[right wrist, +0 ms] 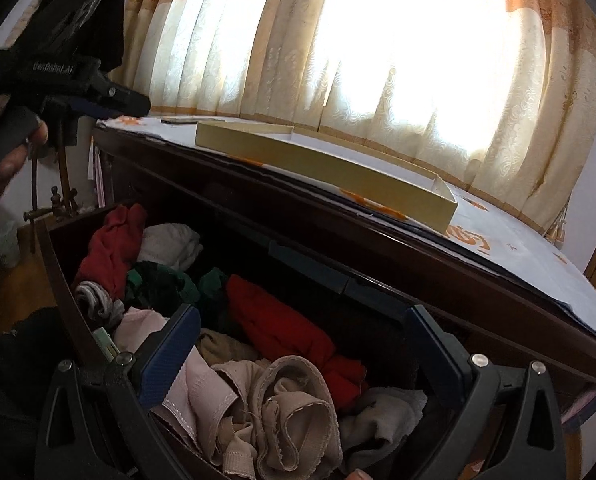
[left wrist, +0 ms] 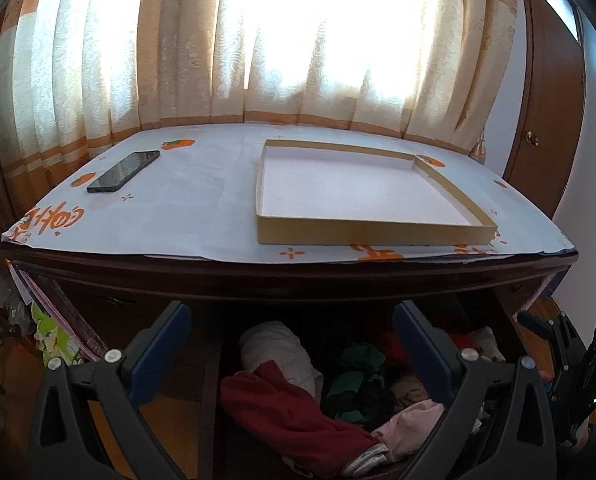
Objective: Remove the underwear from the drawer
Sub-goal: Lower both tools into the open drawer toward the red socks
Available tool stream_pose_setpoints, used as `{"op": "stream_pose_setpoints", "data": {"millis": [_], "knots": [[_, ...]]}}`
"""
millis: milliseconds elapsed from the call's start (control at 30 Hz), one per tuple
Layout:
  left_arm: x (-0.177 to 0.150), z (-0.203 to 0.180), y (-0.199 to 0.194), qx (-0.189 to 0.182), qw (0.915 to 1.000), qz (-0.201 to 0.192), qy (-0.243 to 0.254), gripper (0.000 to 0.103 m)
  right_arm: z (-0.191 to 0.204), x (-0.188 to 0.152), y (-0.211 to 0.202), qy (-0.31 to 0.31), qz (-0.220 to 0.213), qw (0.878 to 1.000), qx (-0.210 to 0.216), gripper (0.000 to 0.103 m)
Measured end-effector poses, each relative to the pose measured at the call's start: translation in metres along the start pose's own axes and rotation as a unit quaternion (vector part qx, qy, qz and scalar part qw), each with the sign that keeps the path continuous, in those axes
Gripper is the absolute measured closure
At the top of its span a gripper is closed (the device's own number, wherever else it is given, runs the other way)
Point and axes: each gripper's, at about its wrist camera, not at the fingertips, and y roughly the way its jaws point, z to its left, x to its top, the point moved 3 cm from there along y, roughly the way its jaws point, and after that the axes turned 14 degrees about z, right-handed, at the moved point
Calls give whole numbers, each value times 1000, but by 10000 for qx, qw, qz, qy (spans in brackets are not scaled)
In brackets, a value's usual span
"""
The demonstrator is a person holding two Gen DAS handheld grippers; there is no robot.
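The dark wooden drawer (right wrist: 62,272) is pulled out and stuffed with crumpled garments. In the right wrist view a beige piece of underwear (right wrist: 290,412) lies at the front, with red cloth (right wrist: 286,328), green cloth (right wrist: 166,284) and pale pink cloth (right wrist: 138,328) around it. My right gripper (right wrist: 301,320) hangs open just above the beige and red pieces, holding nothing. My left gripper (left wrist: 292,312) is open too, above the drawer's left half, over a red garment (left wrist: 282,408) and a white one (left wrist: 278,352). The left gripper's body (right wrist: 78,92) shows at the upper left of the right wrist view.
Above the drawer, the dresser top (left wrist: 202,208) has a white cloth with orange prints. On it lie a shallow open cardboard box (left wrist: 361,236) and a black phone (left wrist: 124,170). Sunlit curtains (left wrist: 298,40) hang behind. A brown wardrobe (left wrist: 549,120) stands at the right.
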Motion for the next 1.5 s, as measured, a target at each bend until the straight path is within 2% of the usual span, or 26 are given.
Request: {"op": "stream_pose_setpoints", "data": {"millis": [400,667,867,1100,1300,1500], "knots": [[0,3,0,17,10000,83,42,0,-5,1,7,38,316,9993,206,1],[-5,-1,13,24,9991,383,157,0,-9,4,14,-30,703,9956,616,1],[-12,-4,26,63,9977,629,244,0,-6,5,21,-237,993,9928,619,1],[-18,-7,39,57,9957,868,326,0,6,22,26,-654,1253,9887,508,1],[-20,-4,47,72,9948,969,300,0,11,38,36,-803,1450,9841,642,1],[-23,-4,54,86,9937,1072,329,0,9,42,65,-663,1929,9746,926,1]]}}
